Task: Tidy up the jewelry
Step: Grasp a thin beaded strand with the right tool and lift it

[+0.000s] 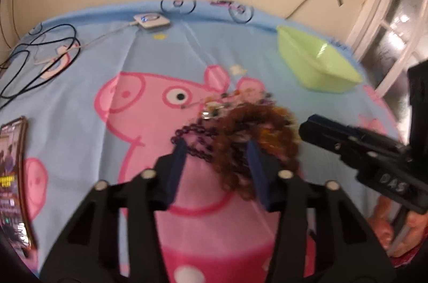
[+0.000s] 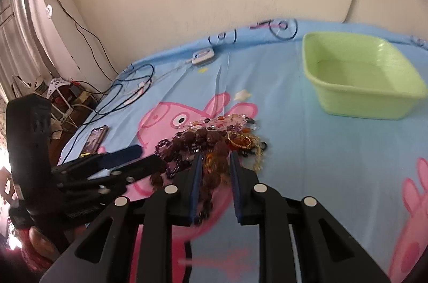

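While the jewelry pile (image 2: pixel 214 141) lies in a heap on the bed sheet (image 2: pixel 307 162), you are at the picking-up step. Your right gripper (image 2: pixel 214 162) has its fingers partly open around brown beads (image 2: pixel 211 176), with a gap on each side, so they do not pinch yet. Your left gripper (image 1: pixel 216 149) has its fingers wide, one on each side of the brown bead string (image 1: pixel 248 138) and the purple chain (image 1: pixel 192 135). The green tub (image 2: pixel 358 85) sits well apart from the pile, and nothing seems to be in it. Next, I think you should close on 1 string only, lift it slowly so the others drop off, then carry it to the tub. The strings look tangled.
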Demonstrator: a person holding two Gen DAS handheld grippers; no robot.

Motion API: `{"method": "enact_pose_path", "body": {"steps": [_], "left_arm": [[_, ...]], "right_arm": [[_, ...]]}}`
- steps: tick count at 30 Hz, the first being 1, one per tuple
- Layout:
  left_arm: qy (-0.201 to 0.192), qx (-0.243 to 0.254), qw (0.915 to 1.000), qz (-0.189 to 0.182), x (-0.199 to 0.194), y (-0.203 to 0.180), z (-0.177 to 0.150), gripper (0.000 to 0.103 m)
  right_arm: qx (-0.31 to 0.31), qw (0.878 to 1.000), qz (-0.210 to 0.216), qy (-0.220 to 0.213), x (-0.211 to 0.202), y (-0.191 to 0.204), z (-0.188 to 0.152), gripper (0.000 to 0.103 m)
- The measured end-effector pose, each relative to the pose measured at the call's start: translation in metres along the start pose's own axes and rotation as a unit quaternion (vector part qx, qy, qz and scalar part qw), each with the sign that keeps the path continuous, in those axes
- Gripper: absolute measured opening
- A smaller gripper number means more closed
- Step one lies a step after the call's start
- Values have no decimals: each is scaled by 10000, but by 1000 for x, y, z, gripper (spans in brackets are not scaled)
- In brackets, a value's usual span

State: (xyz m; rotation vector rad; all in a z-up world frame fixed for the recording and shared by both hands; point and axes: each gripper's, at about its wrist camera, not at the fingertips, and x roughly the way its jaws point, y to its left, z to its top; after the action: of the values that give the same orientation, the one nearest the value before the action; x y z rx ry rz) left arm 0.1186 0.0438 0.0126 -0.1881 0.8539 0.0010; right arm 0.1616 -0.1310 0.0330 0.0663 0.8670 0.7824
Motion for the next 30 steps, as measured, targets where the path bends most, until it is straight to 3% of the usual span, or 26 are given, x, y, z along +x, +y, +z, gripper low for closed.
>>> {"method": "enact_pose_path", "body": {"steps": [2,3,6,8,11,13,14,16,18,24,28,30], "left_arm": [[-8,5,10000,-19,4,4,-3,26],[30,53,10000,-46,4,5,-5,15],[108,66,9998,-173,-6,12,-15,15],[158,-48,9991,-387,-22,23,-26,15],[16,-454,9967,-679,-51,47,-29,19],[-380,-639,9958,-534,-68,60,-17,38],[-520,-636,9956,-447,-72,62,-11,38],[-592,-649,9957,-305,-71,64,-1,38],[-610,-707,9948,-409,-67,63,4,38],[-419,-527,9971,-349,-50,59,-10,39],[-356,-481,9975,-379,-48,64,-20,39],[-393,-443,9976,-349,-49,63,-21,39]], "right_arm": [[62,9997,123,221,11,-4,0,0],[84,9989,300,344,14,-4,-3,0],[-160,9933,907,694,14,10,-15,0],[-503,9916,1017,617,2,19,-19,0],[-659,9949,720,265,-17,12,-7,0],[-715,9971,253,67,-17,4,7,0],[-727,9972,162,67,-15,2,12,0],[-823,9963,147,216,-2,4,24,0],[-1176,9922,158,385,12,18,31,0],[-2403,9662,-48,937,63,59,34,0],[-2694,9554,-95,1202,85,59,39,0],[-2422,9604,71,1375,90,54,47,0]]}}
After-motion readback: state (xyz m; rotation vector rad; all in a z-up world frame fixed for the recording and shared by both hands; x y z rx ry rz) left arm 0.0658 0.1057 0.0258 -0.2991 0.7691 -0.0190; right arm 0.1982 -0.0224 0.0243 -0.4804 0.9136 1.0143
